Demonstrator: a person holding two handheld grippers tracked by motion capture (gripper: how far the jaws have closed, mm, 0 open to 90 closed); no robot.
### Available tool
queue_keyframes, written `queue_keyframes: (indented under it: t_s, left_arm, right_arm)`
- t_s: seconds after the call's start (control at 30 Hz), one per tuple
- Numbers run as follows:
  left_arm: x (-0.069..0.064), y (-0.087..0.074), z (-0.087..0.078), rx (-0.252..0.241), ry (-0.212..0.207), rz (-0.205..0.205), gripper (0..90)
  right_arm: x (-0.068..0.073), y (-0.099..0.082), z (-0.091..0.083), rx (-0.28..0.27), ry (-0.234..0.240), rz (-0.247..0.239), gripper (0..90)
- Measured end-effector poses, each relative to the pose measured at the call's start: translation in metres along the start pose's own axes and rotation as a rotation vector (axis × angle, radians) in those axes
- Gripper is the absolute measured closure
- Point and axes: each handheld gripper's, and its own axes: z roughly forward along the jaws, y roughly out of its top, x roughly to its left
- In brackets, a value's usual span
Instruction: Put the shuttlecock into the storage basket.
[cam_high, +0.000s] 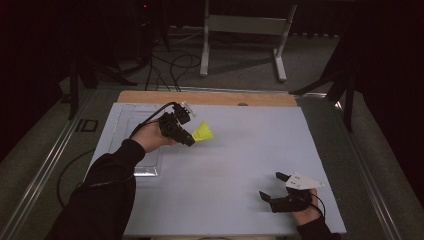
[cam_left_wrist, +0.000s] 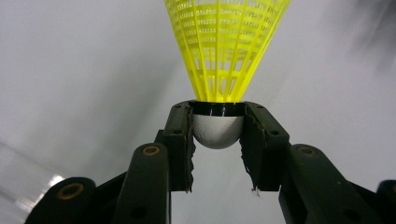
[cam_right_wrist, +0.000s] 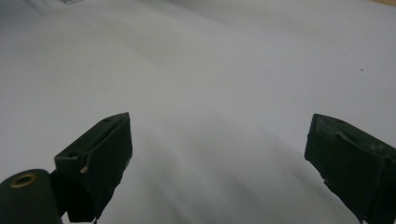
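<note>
A yellow shuttlecock (cam_high: 203, 132) with a white rounded cork (cam_left_wrist: 217, 132) is held above the pale table sheet at the left middle. My left gripper (cam_high: 186, 137) is shut on its cork, and the yellow mesh skirt (cam_left_wrist: 226, 46) points away from the jaws to the right. In the left gripper view both pads press the cork's sides. My right gripper (cam_high: 272, 185) rests low near the table's front right with its jaws wide apart and nothing between them; its fingertips (cam_right_wrist: 100, 158) hover over bare sheet.
A clear plastic tray (cam_high: 131, 127) lies on the pale sheet (cam_high: 240, 165) at the back left, under the left hand. A wooden board edge (cam_high: 210, 97) runs along the far side. Beyond it stand a white stand's legs (cam_high: 240, 45) and floor cables.
</note>
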Motion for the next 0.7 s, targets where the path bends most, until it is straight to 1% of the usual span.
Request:
queue_keyframes:
  t_s: [0.03, 0.07, 0.1, 0.13, 0.17, 0.2, 0.23, 0.27, 0.3, 0.33, 0.4, 0.43, 0.47, 0.5, 0.53, 0.57, 0.63, 0.7]
  left_arm:
    - [0.000, -0.002, -0.002, -0.003, 0.008, 0.001, 65.8]
    - [0.001, -0.004, -0.005, -0.002, 0.006, -0.010, 65.8]
    - [0.001, -0.005, -0.006, 0.004, 0.010, -0.007, 65.8]
    - [0.002, -0.007, -0.009, -0.002, 0.017, -0.011, 65.8]
    - [0.002, -0.009, -0.011, -0.002, 0.010, -0.019, 65.8]
    - [0.002, -0.010, -0.013, 0.001, 0.019, -0.014, 65.8]
    - [0.002, -0.012, -0.016, -0.007, 0.023, -0.013, 65.8]
    - [0.002, -0.014, -0.018, -0.006, 0.021, -0.024, 65.8]
    - [0.003, -0.015, -0.021, -0.007, 0.032, -0.021, 65.8]
    - [0.003, -0.017, -0.024, -0.014, 0.028, -0.030, 65.8]
    - [0.004, -0.021, -0.029, -0.018, 0.038, -0.035, 65.8]
    - [0.005, -0.023, -0.032, -0.021, 0.035, -0.038, 65.8]
    - [0.005, -0.023, -0.032, -0.021, 0.035, -0.038, 65.8]
    - [0.005, -0.026, -0.036, -0.035, 0.043, -0.052, 65.8]
    - [0.006, -0.028, -0.038, -0.032, 0.038, -0.056, 65.8]
    - [0.006, -0.030, -0.040, -0.028, 0.044, -0.050, 65.9]
    - [0.007, -0.034, -0.044, -0.029, 0.042, -0.059, 65.8]
    - [0.007, -0.037, -0.047, -0.035, 0.051, -0.068, 65.8]
  right_arm:
    - [0.000, 0.000, 0.000, 0.000, -0.001, 0.001, 7.8]
    - [0.000, 0.000, 0.000, 0.001, -0.001, 0.000, 7.8]
    - [0.000, 0.000, 0.000, 0.001, 0.000, -0.001, 7.8]
    - [0.000, 0.000, 0.000, 0.001, 0.000, -0.001, 7.8]
    - [0.000, 0.000, 0.000, 0.001, -0.001, -0.002, 7.8]
    - [0.000, 0.000, 0.000, 0.001, -0.001, -0.002, 7.8]
    - [0.000, 0.000, 0.000, 0.002, -0.001, -0.002, 7.8]
    - [0.000, 0.000, 0.000, 0.001, -0.002, -0.002, 7.8]
    - [0.000, 0.000, 0.000, 0.002, -0.002, -0.002, 7.8]
    - [0.000, 0.000, 0.000, 0.002, -0.003, -0.002, 7.8]
    - [0.001, 0.000, 0.000, 0.002, -0.005, -0.002, 7.8]
    - [0.001, 0.001, 0.000, 0.002, -0.004, -0.002, 7.8]
    - [0.001, 0.001, 0.000, 0.002, -0.004, -0.002, 7.8]
    - [0.001, 0.001, -0.001, 0.002, -0.004, -0.004, 7.8]
    - [0.001, 0.001, 0.000, 0.001, -0.004, -0.008, 7.8]
    - [0.001, 0.001, 0.000, 0.002, -0.003, -0.006, 7.9]
    - [0.001, 0.001, 0.000, 0.002, -0.004, -0.008, 7.8]
    - [0.001, 0.001, 0.000, 0.000, -0.002, -0.006, 7.8]
